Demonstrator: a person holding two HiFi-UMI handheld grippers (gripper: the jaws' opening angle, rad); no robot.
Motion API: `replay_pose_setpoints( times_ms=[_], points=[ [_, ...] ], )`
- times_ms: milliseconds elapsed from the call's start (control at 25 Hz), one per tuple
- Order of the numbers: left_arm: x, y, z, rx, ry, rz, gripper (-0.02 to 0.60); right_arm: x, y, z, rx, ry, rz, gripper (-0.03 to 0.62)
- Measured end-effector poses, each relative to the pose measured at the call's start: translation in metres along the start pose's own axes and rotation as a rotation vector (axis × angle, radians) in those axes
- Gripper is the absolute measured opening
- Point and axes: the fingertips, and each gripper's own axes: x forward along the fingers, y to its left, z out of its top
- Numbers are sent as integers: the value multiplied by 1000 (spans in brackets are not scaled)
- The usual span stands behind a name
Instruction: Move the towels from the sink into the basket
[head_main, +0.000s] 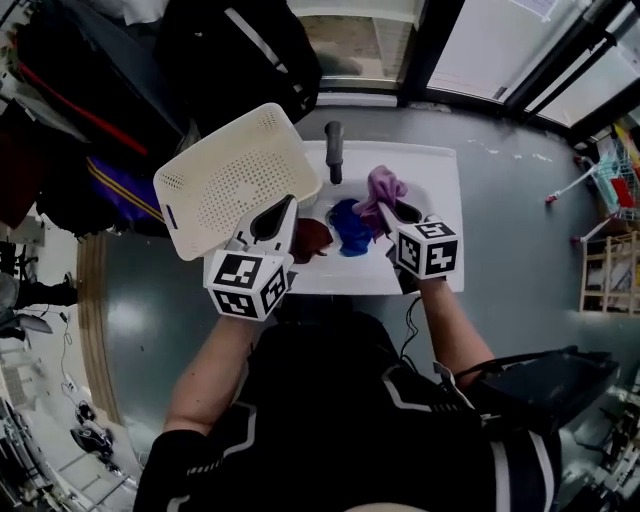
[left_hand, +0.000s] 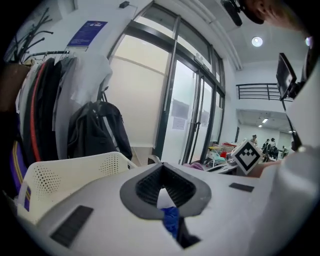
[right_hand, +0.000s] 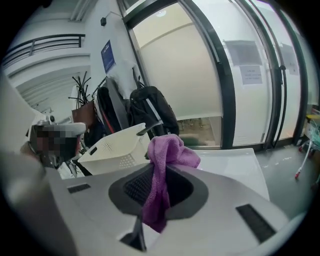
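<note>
My right gripper (head_main: 393, 212) is shut on a purple towel (head_main: 383, 188), held up above the white sink (head_main: 440, 175). In the right gripper view the purple towel (right_hand: 165, 165) bunches above the jaws and hangs down through my right gripper (right_hand: 158, 192). A blue towel (head_main: 350, 228) and a dark red towel (head_main: 312, 238) lie in the sink bowl. The white perforated basket (head_main: 235, 178) sits tilted just left of the sink. My left gripper (head_main: 282, 210) hovers at the basket's near right corner, jaws together and empty. In the left gripper view, the blue towel (left_hand: 171, 220) shows below my left gripper (left_hand: 162, 192), and the basket (left_hand: 70, 175) lies left.
A dark faucet (head_main: 333, 150) stands at the sink's back edge. Coats and a black backpack (left_hand: 97, 130) hang left, behind the basket. Glass doors (right_hand: 250, 80) run along the far side. A small cart (head_main: 612, 180) stands on the grey floor at the right.
</note>
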Motion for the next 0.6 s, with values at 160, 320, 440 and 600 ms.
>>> replay_pose_setpoints(
  times_ms=[160,320,440,600],
  points=[
    [-17,25,10,-26,-49,29,2,-3,38,19,-9,-18,59,61],
    [-32,52,18,-49,-74,63,2,1,82,45,-70,-38,127,61],
    [-43,74,24,-61,-91,103,2,5,115,69,-124,-58,180,61],
    [-56,101,33,-75,-106,153,2,13,144,96,-179,-103,198,61]
  ],
)
